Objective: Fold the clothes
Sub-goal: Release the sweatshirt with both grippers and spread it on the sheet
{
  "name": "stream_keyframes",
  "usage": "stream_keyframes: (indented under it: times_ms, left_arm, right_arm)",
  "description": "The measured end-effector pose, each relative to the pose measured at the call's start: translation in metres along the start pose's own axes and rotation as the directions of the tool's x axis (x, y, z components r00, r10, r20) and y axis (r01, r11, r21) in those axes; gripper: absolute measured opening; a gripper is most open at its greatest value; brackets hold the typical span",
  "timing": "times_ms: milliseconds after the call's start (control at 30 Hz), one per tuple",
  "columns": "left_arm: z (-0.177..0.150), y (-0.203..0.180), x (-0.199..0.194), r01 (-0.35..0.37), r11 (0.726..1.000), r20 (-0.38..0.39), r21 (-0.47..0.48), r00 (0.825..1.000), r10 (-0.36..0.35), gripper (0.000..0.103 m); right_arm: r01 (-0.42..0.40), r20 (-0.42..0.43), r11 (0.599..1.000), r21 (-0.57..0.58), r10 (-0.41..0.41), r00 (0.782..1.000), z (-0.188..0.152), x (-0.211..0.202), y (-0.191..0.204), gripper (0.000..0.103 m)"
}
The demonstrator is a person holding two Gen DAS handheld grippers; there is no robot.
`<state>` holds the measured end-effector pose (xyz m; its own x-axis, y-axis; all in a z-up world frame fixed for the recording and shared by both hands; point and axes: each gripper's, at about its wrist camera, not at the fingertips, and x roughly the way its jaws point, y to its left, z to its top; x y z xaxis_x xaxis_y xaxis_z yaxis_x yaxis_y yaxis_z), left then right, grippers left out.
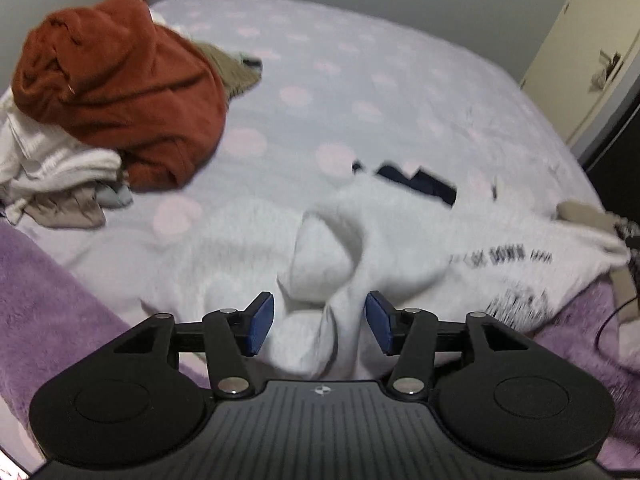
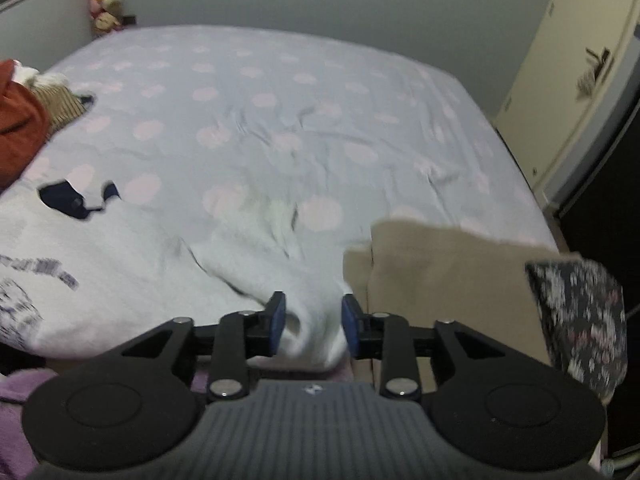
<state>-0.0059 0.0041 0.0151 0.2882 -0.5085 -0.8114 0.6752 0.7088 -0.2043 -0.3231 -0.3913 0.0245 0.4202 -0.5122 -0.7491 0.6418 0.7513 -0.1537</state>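
Right now my left gripper point(image 1: 320, 326) hangs with its blue pads spread, a bunched ridge of the white sweatshirt point(image 1: 328, 240) rising between them but clear of both pads, so I read it as let go. My right gripper point(image 2: 313, 326) is parted too, with a rounded lump of the same sweatshirt point(image 2: 160, 264) sitting between the pads; the cloth looks close to the pads there, yet I see no pinch, so I take it as released as well. Taking the sweatshirt as my landmark, it lies crumpled at the near edge of the bed point(image 1: 360, 80), its long axis running side to side between my two tools, with the blurred dark lettering toward the right-hand end and a navy patch point(image 1: 416, 182) at its far edge. Both tools sit at its near hem, the left over its middle folds and the right at its right end, so I judge each about equally placed for a fresh grip. Just right of the sweatshirt rests a folded tan garment point(image 2: 448, 280) with a dark floral piece point(image 2: 580, 320) beyond that. A purple fleece blanket point(image 1: 52, 308) lies below its near-left edge. Far left of the sweatshirt sits the heap still to fold, topped by a rust-red hoodie point(image 1: 120, 88) over pale knitwear point(image 1: 52, 160).
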Motion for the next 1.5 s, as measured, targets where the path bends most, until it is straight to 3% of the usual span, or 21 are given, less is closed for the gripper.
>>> stream_keyframes:
  times_ms: [133,267,333,567,667,900,1100,1267,1367,1500]
  left_arm:
    - [0.005,0.001,0.001,0.0,1.0,0.032,-0.022,1.0,0.001,0.057]
    - [0.003,0.004,0.014,-0.007,0.999,0.006,-0.046,1.0,0.007,0.058]
    - [0.001,0.007,0.022,-0.005,0.998,-0.009,-0.061,1.0,0.005,0.06]
    - [0.001,0.012,0.042,0.019,0.991,-0.036,-0.129,0.999,-0.024,0.061]
    - [0.008,0.009,0.045,0.031,0.994,-0.032,-0.105,0.999,-0.035,0.061]
    - [0.028,0.009,0.065,0.061,0.996,-0.033,-0.071,0.997,-0.064,0.061]
    - [0.043,0.022,0.058,0.149,0.985,-0.015,-0.091,0.988,-0.151,0.061]
    - [0.053,0.039,0.069,0.138,0.982,-0.061,-0.127,0.987,-0.147,0.061]
    - [0.05,0.048,0.09,0.178,0.964,-0.113,-0.199,0.973,-0.203,0.06]
    - [0.041,0.042,0.114,0.216,0.949,-0.163,-0.229,0.953,-0.256,0.057]
  right_arm:
    - [-0.058,0.043,0.998,-0.032,0.06,0.997,0.015,-0.003,0.015,0.042]
    - [-0.146,0.04,0.987,-0.064,0.149,0.988,0.027,0.013,0.039,0.044]
    - [-0.18,0.039,0.979,-0.091,0.184,0.982,0.032,0.02,0.053,0.053]
    - [-0.303,-0.011,0.936,-0.179,0.306,0.952,0.05,0.054,0.101,0.055]
    - [-0.329,-0.042,0.926,-0.187,0.327,0.944,0.057,0.074,0.109,0.055]
    - [-0.342,-0.107,0.923,-0.178,0.327,0.939,0.071,0.116,0.11,0.055]
    - [-0.358,-0.152,0.928,-0.102,0.341,0.928,0.079,0.139,0.09,0.057]
    - [-0.34,-0.164,0.939,-0.05,0.328,0.93,0.081,0.144,0.064,0.058]
    - [-0.332,-0.172,0.943,0.006,0.328,0.929,0.08,0.146,0.045,0.058]
    - [-0.337,-0.169,0.939,0.074,0.344,0.923,0.075,0.142,0.024,0.061]
